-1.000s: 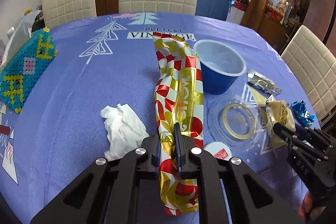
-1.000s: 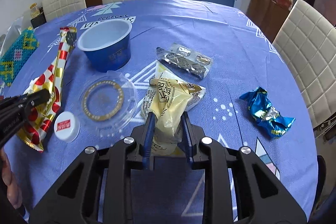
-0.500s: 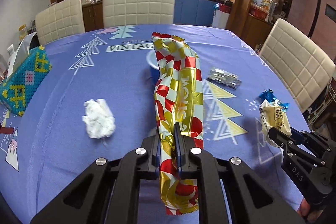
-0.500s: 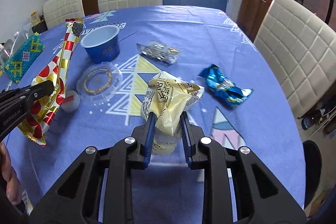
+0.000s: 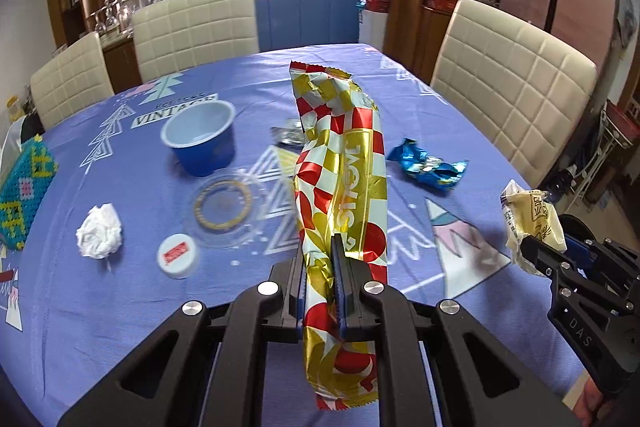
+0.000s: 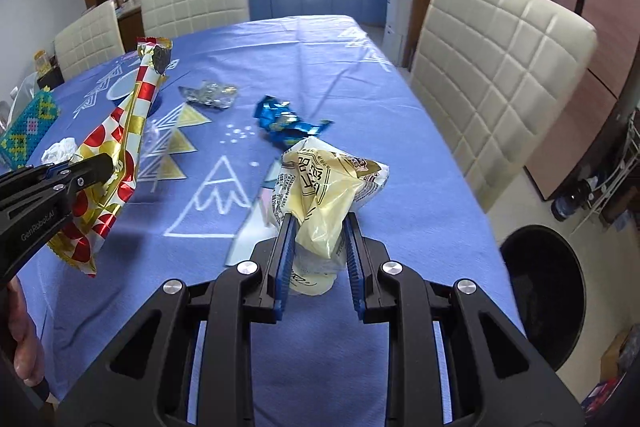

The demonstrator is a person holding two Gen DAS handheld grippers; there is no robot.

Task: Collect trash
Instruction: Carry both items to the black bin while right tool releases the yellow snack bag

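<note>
A long red, white and gold checked wrapper [image 5: 340,187] is pinched low on its length by the left gripper [image 5: 320,263], whose fingers [image 5: 337,267] are closed narrowly on the foil; the wrapper is held upright above the bench [image 5: 120,307], its crimped top rising over the blue cloth. A crumpled yellow printed bag [image 6: 320,199] is clamped between the blue-padded fingers [image 6: 286,247] of the right gripper [image 6: 320,247] and is held clear of the cloth near the bench's right edge. Trash is seen lying on the bench: a blue foil wrapper [image 5: 426,167], a silver wrapper [image 5: 288,135] partly hidden behind the checked one, a balled white tissue [image 5: 99,231], a white bottle cap [image 5: 178,255] with a red label, a clear plastic lid [image 5: 224,207] with a gold ring, and a blue cup [image 5: 200,139] standing upright just beyond the lid. A beaded box [image 5: 22,187] in teal and yellow is seen at the bench's left edge. A black round bin [image 6: 544,291] is visible on the floor to the right of the bench, below a cream quilted chair [image 6: 500,75].
</note>
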